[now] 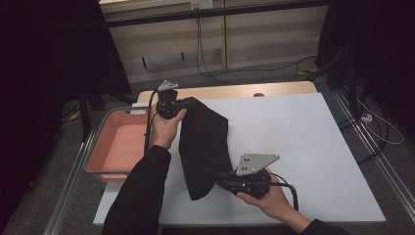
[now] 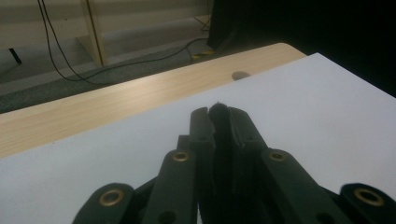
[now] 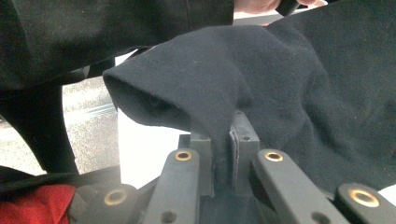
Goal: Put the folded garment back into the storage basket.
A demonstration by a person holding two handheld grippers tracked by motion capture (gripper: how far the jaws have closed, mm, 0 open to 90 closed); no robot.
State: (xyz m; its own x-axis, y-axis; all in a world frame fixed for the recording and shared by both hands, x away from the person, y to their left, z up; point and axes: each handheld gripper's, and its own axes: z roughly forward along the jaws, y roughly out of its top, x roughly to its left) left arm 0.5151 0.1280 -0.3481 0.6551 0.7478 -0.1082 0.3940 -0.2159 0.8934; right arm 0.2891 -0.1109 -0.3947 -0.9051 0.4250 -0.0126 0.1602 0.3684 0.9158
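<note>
Black cloth held between left tongs, right tongs

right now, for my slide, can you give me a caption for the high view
Two hand-held grippers, left and right, pinch opposite ends of a black cloth above a white table, beside a pink tray.

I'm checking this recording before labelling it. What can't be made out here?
- High view: the jaw tips of the left gripper and right gripper are covered by the black fleece cloth.
- High view: the near end of the pink plastic tray is hidden by the person's dark sleeve.
- Right gripper view: the cloth's right part is cut off by the frame edge.
</note>
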